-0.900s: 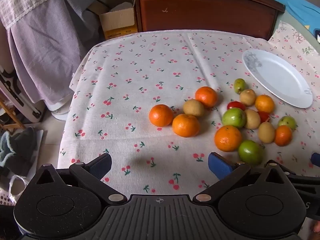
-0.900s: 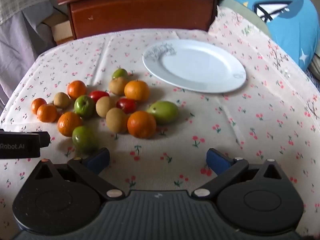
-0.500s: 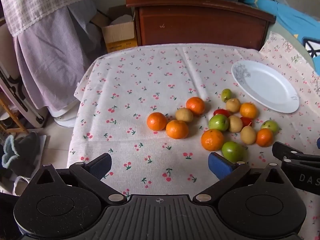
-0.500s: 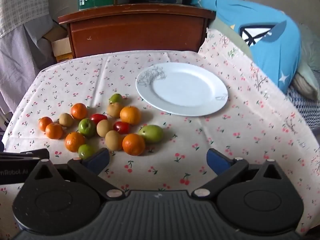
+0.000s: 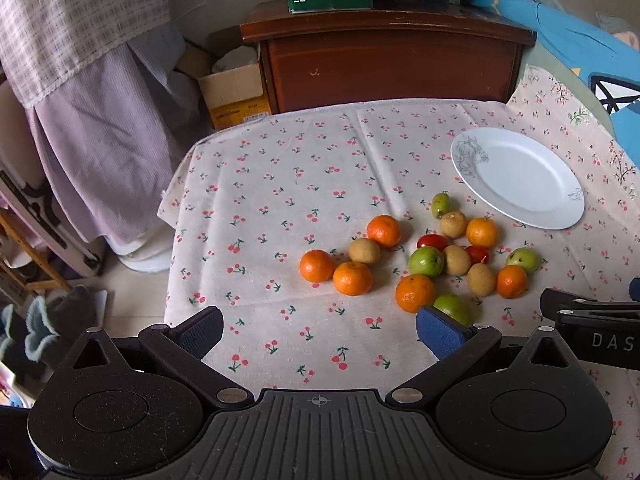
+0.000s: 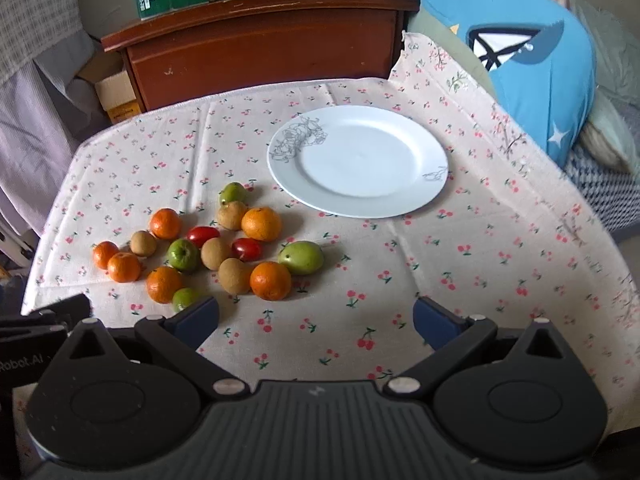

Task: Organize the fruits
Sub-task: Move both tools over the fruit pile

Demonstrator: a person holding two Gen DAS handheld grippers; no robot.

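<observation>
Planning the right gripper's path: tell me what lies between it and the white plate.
In the right wrist view, only bare cherry-print tablecloth lies between the open right gripper and the white plate; the fruit cluster sits off to the left.

Loose fruits (image 6: 216, 252) beside bare plate (image 6: 434, 160)

A matt woven tablecloth (image 6: 460, 264) printed with cherries covers the table. The white plate (image 6: 400, 196) looks glazed and glossy. The cabinet (image 5: 384, 68) is polished wood; the oranges (image 6: 270, 280) are dimpled.
</observation>
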